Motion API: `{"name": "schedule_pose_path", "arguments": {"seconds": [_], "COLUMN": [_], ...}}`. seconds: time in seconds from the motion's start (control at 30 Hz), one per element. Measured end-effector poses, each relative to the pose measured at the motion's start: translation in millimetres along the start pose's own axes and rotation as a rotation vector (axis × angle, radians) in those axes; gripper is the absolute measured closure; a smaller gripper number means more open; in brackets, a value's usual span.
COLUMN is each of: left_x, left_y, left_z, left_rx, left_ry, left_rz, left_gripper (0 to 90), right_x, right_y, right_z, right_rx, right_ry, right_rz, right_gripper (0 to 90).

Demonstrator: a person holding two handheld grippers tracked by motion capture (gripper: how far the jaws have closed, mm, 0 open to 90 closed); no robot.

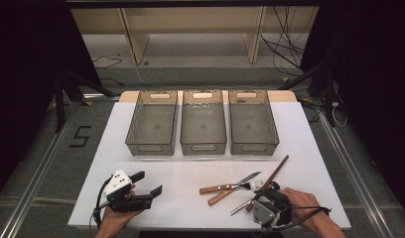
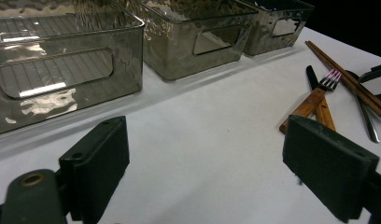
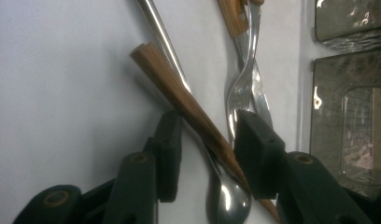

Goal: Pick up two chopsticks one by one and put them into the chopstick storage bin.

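The chopsticks [image 1: 271,177] lie on the white table [image 1: 190,198] as a long brown pair, running on a slant: the thin tips point up and away toward the right-hand bin [image 1: 253,122], the thicker end comes down toward the person's right hand [image 1: 309,208]. Taking that right-hand bin as the mark, the chopsticks sit in front of it, on the person's side, well apart from it. Just to their left lie a wooden-handled knife [image 1: 230,187] and a wooden-handled fork [image 1: 235,191], crossing each other, and a steel spoon [image 1: 242,206] lies under the chopsticks' near end, crossing them.

Now the right gripper [image 1: 268,194] is down over that near end. In the right gripper view the black jaws stand partly closed, one on each side of the chopsticks [image 3: 188,107], with the spoon's bowl [image 3: 228,200] between them too (the right pad looks to be against the fork's steel neck [image 3: 242,88], the chopsticks running close along its inner edge). Daylight shows between the left pad and the wood, so the jaws bracket the sticks and do not pinch them yet.

The left gripper [image 1: 146,184] hangs over bare table, far to the left of that bin and nearer the person, its jaws wide apart with nothing between them, pointing across toward the cutlery [image 2: 319,100].
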State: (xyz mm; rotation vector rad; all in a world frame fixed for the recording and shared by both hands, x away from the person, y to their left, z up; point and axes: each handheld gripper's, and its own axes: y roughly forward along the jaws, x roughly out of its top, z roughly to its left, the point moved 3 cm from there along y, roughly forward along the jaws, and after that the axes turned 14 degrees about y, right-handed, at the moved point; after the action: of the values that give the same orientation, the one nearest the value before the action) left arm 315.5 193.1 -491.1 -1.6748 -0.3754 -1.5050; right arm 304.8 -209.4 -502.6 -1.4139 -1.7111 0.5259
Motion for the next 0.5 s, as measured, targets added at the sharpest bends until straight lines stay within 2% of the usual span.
{"name": "schedule_pose_path", "arguments": {"seconds": [0.17,0.2,0.5], "left_x": [-0.1,-0.1,-0.2], "left_y": [0.2,0.2,0.6], "left_z": [-0.3,-0.3,-0.5], "left_rx": [-0.001,-0.002,-0.004], "left_ry": [-0.001,-0.002,-0.004], "left_rz": [0.002,0.003,0.006], "left_gripper": [14.3,14.3,14.3], "right_x": [0.3,0.3,0.8], "right_y": [0.2,0.3,-1.5], "right_z": [2.3,2.9,5.6], "right_rx": [-0.017,-0.02,-0.055], "right_ry": [-0.03,-0.044,-0.112], "right_rz": [0.0,-0.004,-0.006], "right_gripper": [67.4,70.5,75.7]}}
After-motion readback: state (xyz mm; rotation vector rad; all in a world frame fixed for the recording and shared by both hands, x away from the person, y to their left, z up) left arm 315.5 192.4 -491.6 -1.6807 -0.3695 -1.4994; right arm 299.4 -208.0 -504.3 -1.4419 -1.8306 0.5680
